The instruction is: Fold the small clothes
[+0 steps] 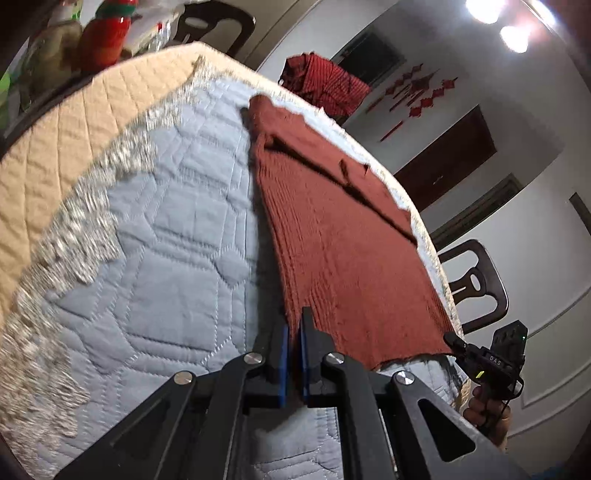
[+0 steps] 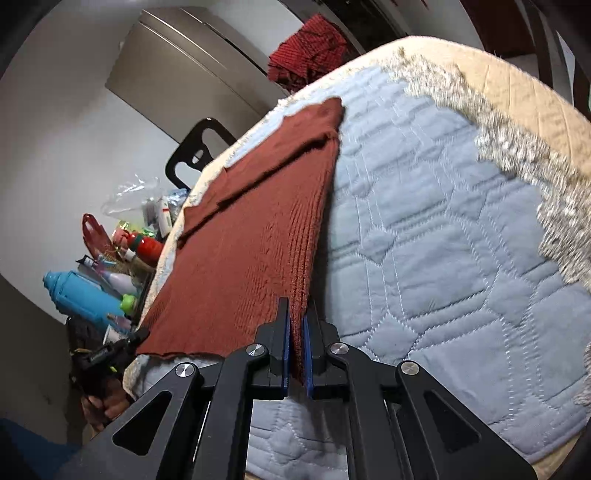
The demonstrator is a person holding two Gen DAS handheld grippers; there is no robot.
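Sweater [image 1: 332, 236] corners hidden inside claws

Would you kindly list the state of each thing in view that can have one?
Left gripper: shut on the sweater's hem corner.
Right gripper: shut on the other hem corner.
Rust-brown knit sweater: flat on the quilt, sleeve folded across.
Blue quilted cover: spread over the table.
Red plaid shirt: crumpled beyond the far edge.

Walls: white [image 1: 546, 258]
Door: dark brown [image 1: 447, 158]
Chair: dark wood [image 1: 476, 280]
Lights: two bright lamps [image 1: 498, 22]
Wall decoration: red [image 1: 417, 92]
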